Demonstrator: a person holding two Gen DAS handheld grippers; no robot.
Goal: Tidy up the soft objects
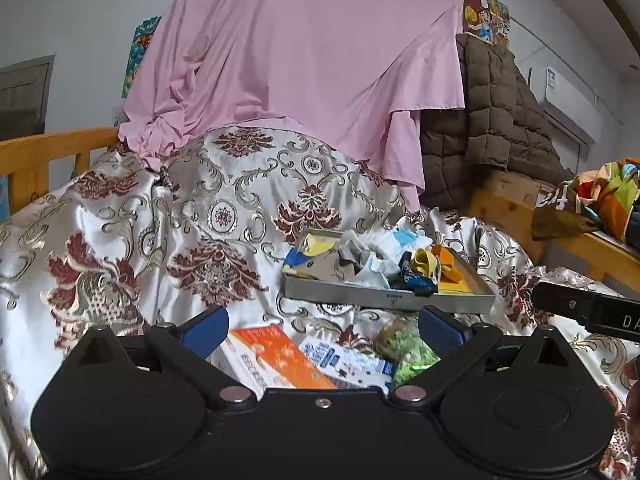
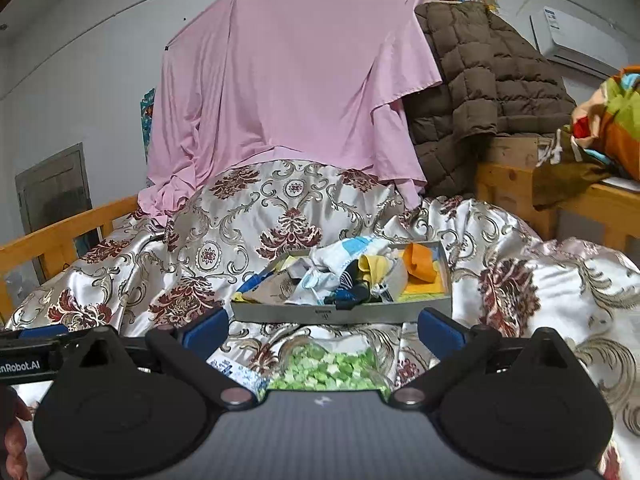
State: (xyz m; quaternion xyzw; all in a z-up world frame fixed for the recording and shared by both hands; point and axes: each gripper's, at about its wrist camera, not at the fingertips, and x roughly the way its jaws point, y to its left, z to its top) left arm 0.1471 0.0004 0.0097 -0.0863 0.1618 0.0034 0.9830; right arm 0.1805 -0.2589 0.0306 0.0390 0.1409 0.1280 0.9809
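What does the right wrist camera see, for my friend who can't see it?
A shallow grey metal tray heaped with small colourful cloth items sits on a shiny floral satin bedspread. In front, the right hand-held gripper is open and empty above a clear bag of green pieces. A pink sheet hangs behind.

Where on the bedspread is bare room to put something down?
Free: the bedspread left of the gray tray, and right of it in the right wrist view. Crowded: inside the tray, and before it, where orange box, blue-white packet and green bag lie.
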